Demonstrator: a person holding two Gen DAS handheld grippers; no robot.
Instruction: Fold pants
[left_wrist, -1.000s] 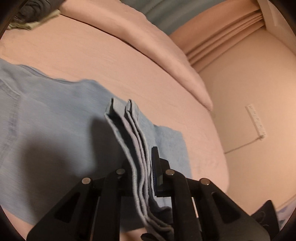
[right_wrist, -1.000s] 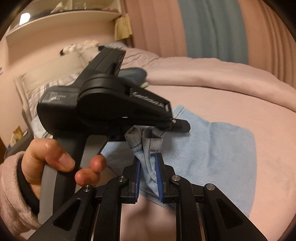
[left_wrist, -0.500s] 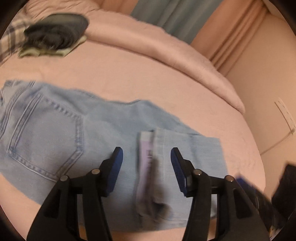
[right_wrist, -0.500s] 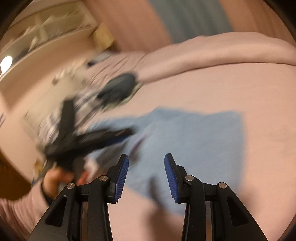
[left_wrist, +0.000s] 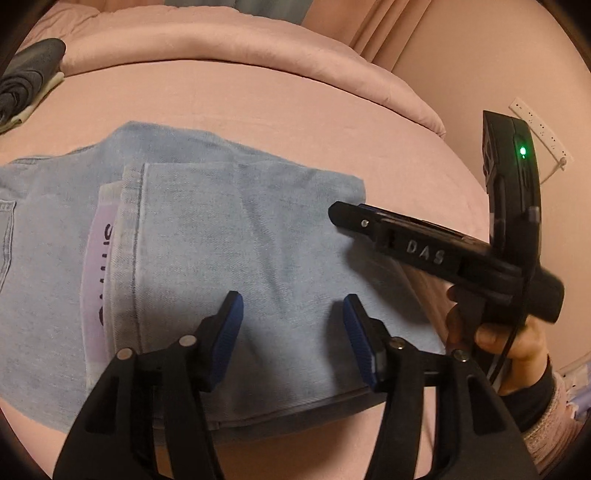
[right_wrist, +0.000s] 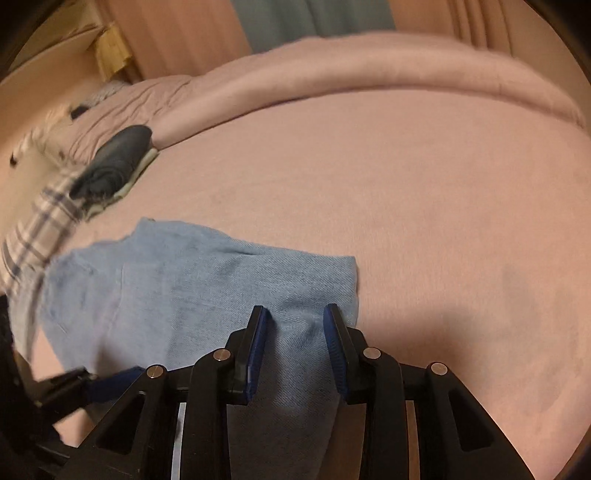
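Note:
Light blue jeans (left_wrist: 229, 243) lie folded on the pink bed, legs laid back over the seat, with the hem and a white label (left_wrist: 98, 280) at the left. My left gripper (left_wrist: 291, 328) is open and empty just above the folded legs. My right gripper (right_wrist: 295, 339) is open above the fold's right end (right_wrist: 332, 280). Denim shows between its fingers but is not pinched. The right gripper also shows in the left wrist view (left_wrist: 343, 214), held by a hand at the right.
A rolled pink duvet (left_wrist: 258, 48) runs along the bed's far side. A dark folded garment (right_wrist: 114, 162) sits on a pale cloth at the far left, beside a plaid pillow (right_wrist: 40, 225). A wall and power strip (left_wrist: 539, 129) stand to the right.
A second ago both grippers were shut on the bunched jean legs. Both opened and let go, and the legs now lie flat over the seat. Both grippers have pulled back.

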